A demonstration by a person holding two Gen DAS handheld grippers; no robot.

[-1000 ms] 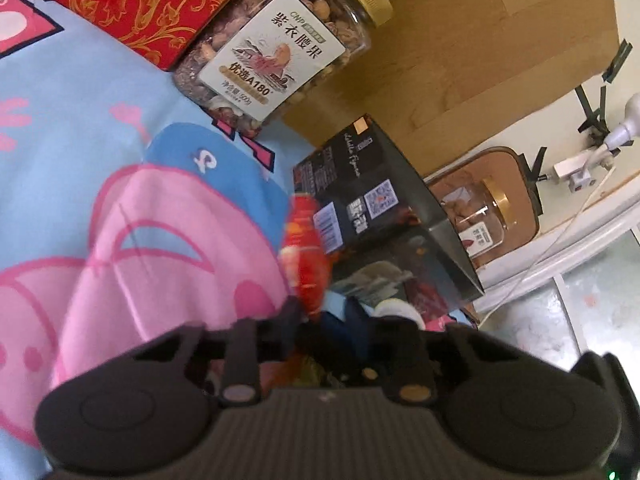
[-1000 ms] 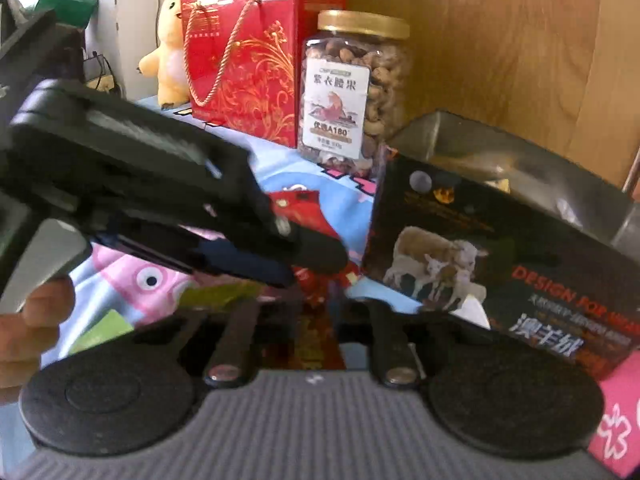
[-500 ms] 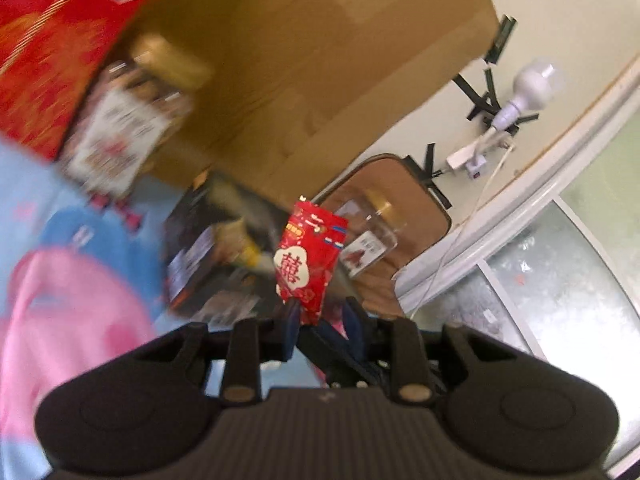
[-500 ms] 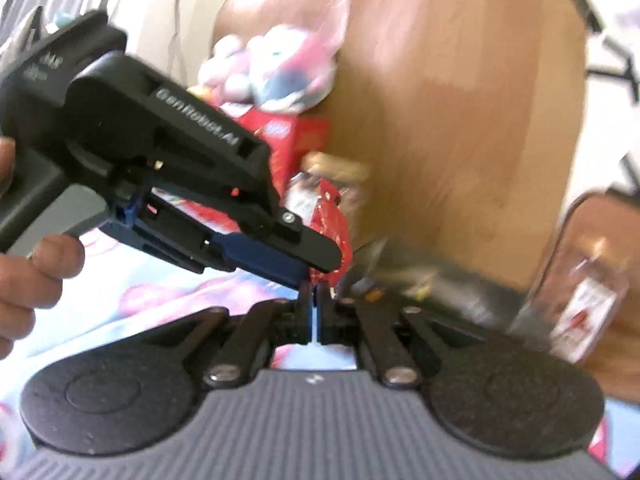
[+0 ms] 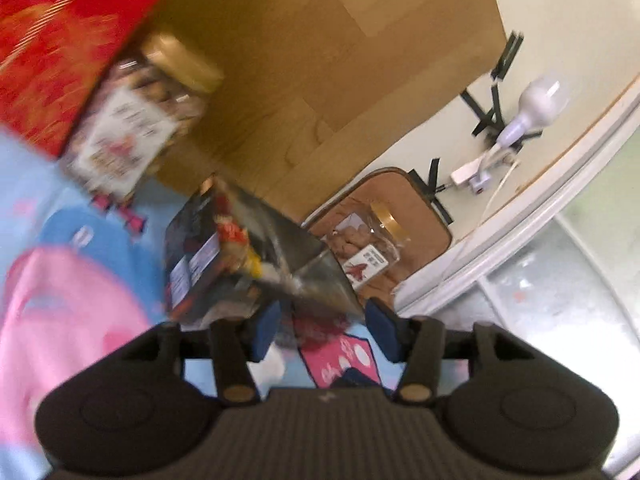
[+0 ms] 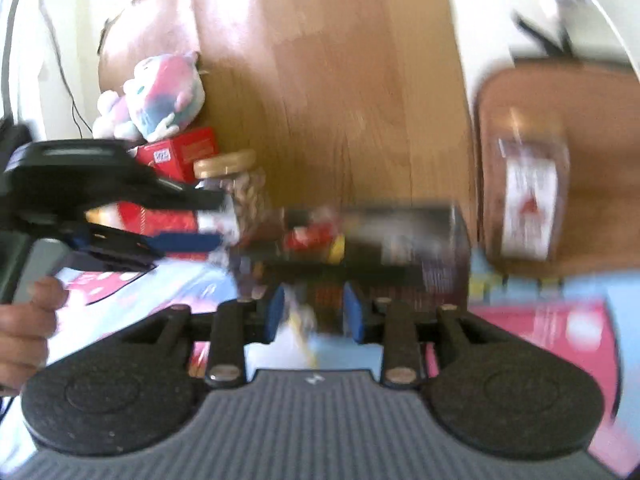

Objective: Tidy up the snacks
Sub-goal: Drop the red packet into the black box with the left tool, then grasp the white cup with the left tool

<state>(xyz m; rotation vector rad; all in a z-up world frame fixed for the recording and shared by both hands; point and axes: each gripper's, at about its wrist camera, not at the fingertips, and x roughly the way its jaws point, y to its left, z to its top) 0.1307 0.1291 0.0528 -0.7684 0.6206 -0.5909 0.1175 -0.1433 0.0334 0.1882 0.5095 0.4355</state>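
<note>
My left gripper (image 5: 324,329) has its jaws opening, and nothing is between the blue pads. The jaws of my right gripper (image 6: 315,316) are opening too and pinch nothing. A small red snack packet (image 5: 230,232) shows blurred at the open top of the black carton (image 5: 200,268), ahead of both grippers and free of them. From the right wrist view the red packet (image 6: 308,236) lies in the black carton (image 6: 404,240), and the left gripper (image 6: 218,220) reaches in from the left, held by a hand (image 6: 24,320).
A nut jar with a gold lid (image 5: 132,136) and a red gift box (image 5: 60,40) stand behind the carton against a wooden board (image 5: 320,60). A second jar (image 5: 364,248) lies on a brown tray (image 5: 424,216). A plush toy (image 6: 160,96) tops the gift box. A cartoon-print sheet (image 5: 60,300) covers the surface.
Both grippers held the red packet above the carton half a second ago. Both have opened and let it go, and it has dropped to the carton's open top. The right view swung sideways.
</note>
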